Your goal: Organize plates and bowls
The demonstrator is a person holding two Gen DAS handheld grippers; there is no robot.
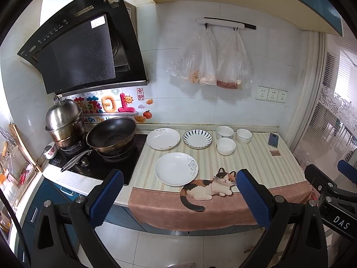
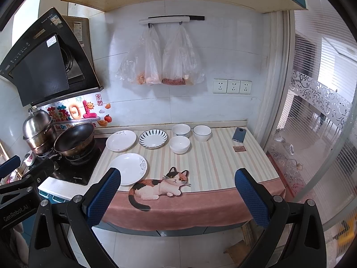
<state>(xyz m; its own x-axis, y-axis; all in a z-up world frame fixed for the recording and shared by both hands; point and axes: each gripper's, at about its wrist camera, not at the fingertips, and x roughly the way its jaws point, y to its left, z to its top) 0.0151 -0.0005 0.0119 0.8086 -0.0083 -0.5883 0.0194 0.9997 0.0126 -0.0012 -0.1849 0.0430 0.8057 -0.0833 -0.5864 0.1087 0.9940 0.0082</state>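
Round glossy plates [image 1: 176, 168], bowls [image 1: 226, 146], striped cloth [image 1: 250, 163]

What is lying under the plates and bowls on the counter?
A striped mat with a cat picture lies under them. The counter surface beneath the mat is covered and cannot be seen.

Right gripper [image 2: 178, 197] held wide apart, empty, short of the counter edge. Ahead: three plates [image 2: 130, 168], three bowls [image 2: 179, 144] on striped mat [image 2: 212, 167]. Far left: wok [image 2: 74, 139].
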